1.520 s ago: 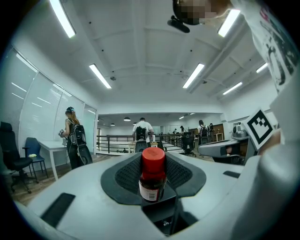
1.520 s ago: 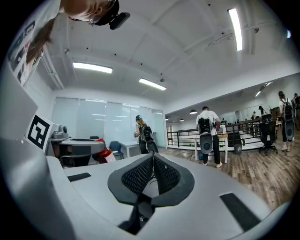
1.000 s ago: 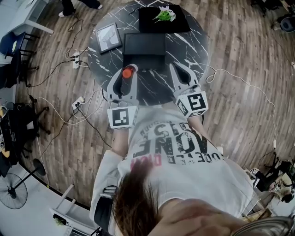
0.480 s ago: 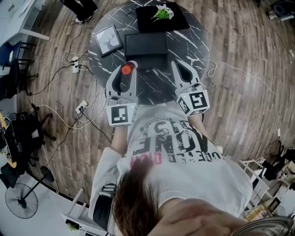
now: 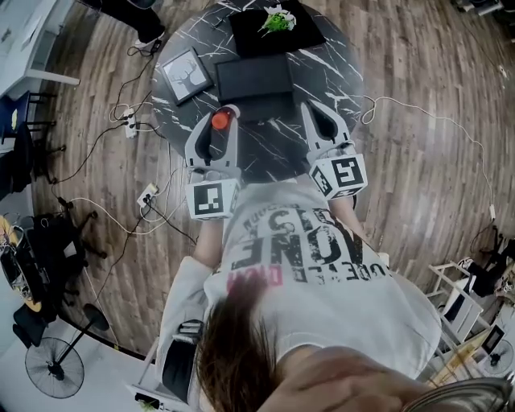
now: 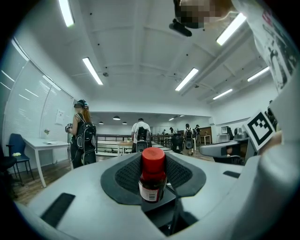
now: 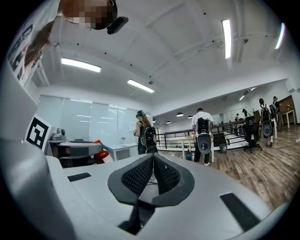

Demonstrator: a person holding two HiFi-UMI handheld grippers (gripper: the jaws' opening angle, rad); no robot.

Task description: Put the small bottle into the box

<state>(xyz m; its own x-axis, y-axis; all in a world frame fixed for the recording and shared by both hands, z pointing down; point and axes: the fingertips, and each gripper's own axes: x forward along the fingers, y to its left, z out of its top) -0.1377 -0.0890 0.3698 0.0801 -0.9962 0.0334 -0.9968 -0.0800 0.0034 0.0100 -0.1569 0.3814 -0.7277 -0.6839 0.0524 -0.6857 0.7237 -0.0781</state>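
Small bottle [image 6: 153, 177], dark with a red cap and a pale label, stands upright, pinched at its body between the pads of the left hand-held gripper [image 5: 216, 129]. It is above the near part of the tabletop [image 5: 342, 76], short of the box [image 5: 253, 76] and not in it.

Closest in, the person's arms stay tucked against the torso, and both marker cubes sit just ahead of the printed shirt [image 5: 298, 249]. From there the two hand-held grippers reach forward side by side, pointing level over the round, black, white-veined tabletop. They angle slightly toward each other.

The right hand-held gripper [image 5: 322, 122] has its jaws pressed together with nothing between them, and it hovers near the tabletop's front right.

Just beyond the jaw tips lies the dark, rectangular box, open at the top. To its left rests a framed picture [image 5: 184, 75], tilted askew. Farther back is a black tray [image 5: 241, 24] carrying something green [image 5: 276, 20]. Cables [image 5: 96, 141] trail over the wooden floor [image 5: 426, 96] around the tabletop.
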